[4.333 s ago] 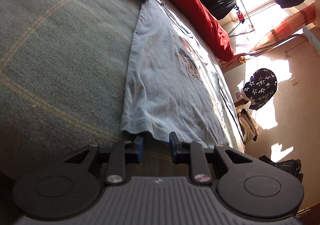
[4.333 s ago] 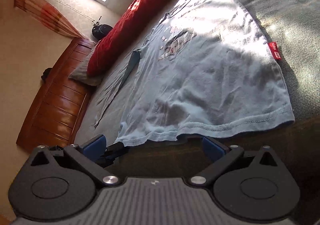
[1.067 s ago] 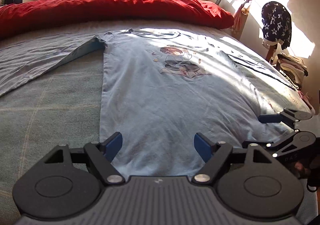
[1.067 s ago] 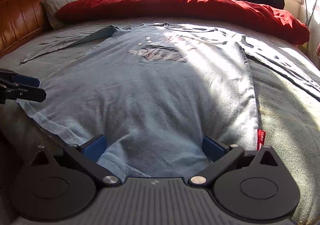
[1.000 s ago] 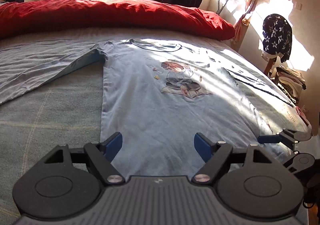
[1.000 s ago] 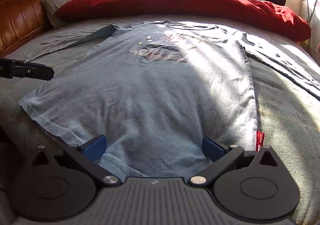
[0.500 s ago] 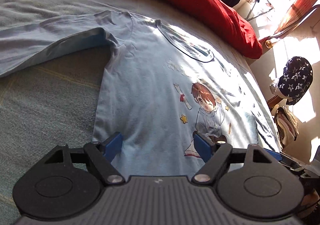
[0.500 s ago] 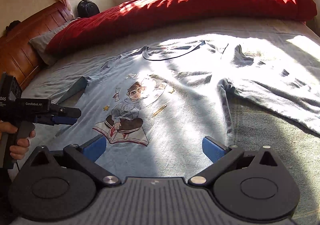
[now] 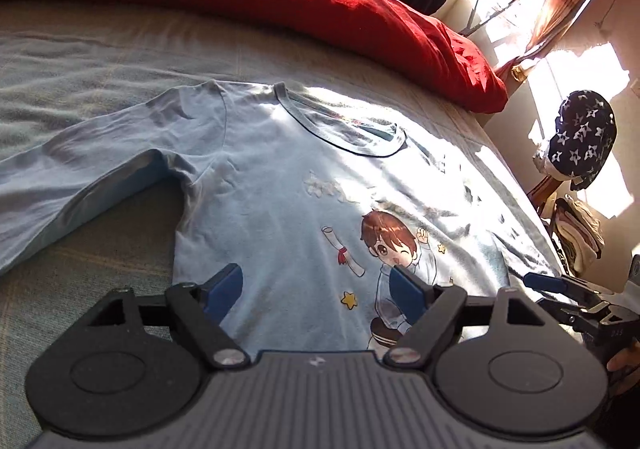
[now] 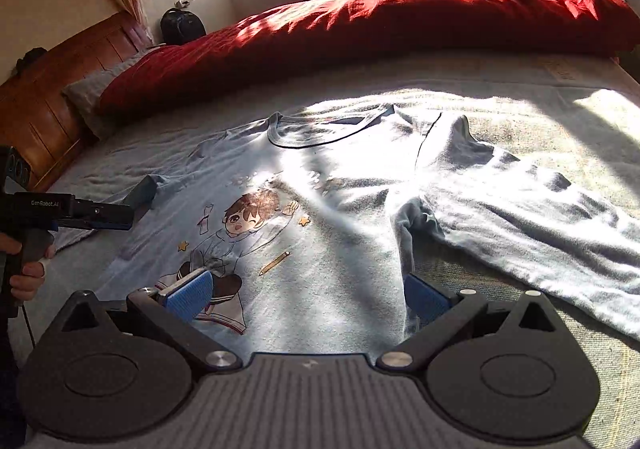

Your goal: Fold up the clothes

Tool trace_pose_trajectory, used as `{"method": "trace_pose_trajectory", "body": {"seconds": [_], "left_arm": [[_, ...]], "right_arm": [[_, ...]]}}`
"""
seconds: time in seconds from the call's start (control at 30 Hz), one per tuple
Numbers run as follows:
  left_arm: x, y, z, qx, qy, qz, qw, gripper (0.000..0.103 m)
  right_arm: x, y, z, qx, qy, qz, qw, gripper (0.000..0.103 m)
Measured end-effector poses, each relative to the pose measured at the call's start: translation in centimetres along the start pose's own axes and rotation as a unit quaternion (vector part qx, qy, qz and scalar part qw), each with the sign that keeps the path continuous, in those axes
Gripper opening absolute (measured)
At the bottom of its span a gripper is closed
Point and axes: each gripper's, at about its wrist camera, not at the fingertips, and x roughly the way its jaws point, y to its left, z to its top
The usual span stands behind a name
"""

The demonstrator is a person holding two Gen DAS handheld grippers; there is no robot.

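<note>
A bed (image 10: 520, 97) carries a spread blue shirt (image 10: 340, 249) and red duvet (image 10: 380, 21).

Left gripper (image 9: 316, 291) and right gripper (image 10: 308, 295): black plastic bodies, ribbed grey centre plate, two round discs, silver pivot screws, blue finger pads (image 10: 188, 291). Left unit's side reads "GenRobot.AI" in white, black pistol handle, thin black cable below. Hand (image 10: 24, 269) on handle, clothing not visible.
</note>
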Motion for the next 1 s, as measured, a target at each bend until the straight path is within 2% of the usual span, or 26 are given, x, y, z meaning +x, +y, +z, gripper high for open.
{"method": "trace_pose_trajectory", "body": {"seconds": [0.1, 0.17, 0.2, 0.27, 0.37, 0.47, 0.63, 0.8, 0.97, 1.0], "left_arm": [[2.9, -0.1, 1.2, 0.001, 0.015, 0.010, 0.9998, 0.080], [4.1, 0.8, 1.3, -0.006, 0.015, 0.020, 0.9997, 0.080], [4.3, 1.3, 1.2, -0.008, 0.010, 0.023, 0.9996, 0.080], [3.8, 2.2, 1.0, -0.011, -0.007, 0.033, 0.9994, 0.080], [2.5, 3.2, 0.8, -0.011, -0.012, 0.064, 0.9978, 0.080], [1.3, 2.9, 1.0, -0.007, -0.007, 0.057, 0.9983, 0.080], [1.2, 0.3, 1.3, 0.030, -0.011, 0.014, 0.9994, 0.082], [3.8, -0.3, 1.0, 0.035, 0.020, 0.024, 0.9989, 0.082], [3.6, 0.2, 0.7, 0.027, 0.018, 0.020, 0.9993, 0.082], [3.2, 0.1, 0.8, 0.030, 0.016, 0.020, 0.9992, 0.082]], "right_arm": [[1.8, -0.2, 2.6, 0.002, -0.004, 0.017, 1.000, 0.103], [3.9, -1.2, 3.3, 0.022, 0.019, 0.032, 0.999, 0.103], [4.8, -1.7, 3.4, 0.033, 0.032, 0.038, 0.998, 0.103], [6.2, -3.1, 3.0, 0.045, 0.050, 0.025, 0.997, 0.103], [5.1, -4.2, 2.2, 0.043, 0.029, 0.034, 0.998, 0.103], [3.2, -4.1, 1.9, 0.037, 0.024, 0.024, 0.999, 0.103], [0.6, -5.3, 2.1, 0.056, 0.001, 0.020, 0.998, 0.103], [1.2, -8.1, 1.7, 0.147, 0.002, 0.053, 0.988, 0.103], [1.7, -10.8, 1.3, 0.233, 0.002, 0.085, 0.969, 0.103], [1.4, -10.7, 1.5, 0.227, -0.004, 0.093, 0.970, 0.103]]}}
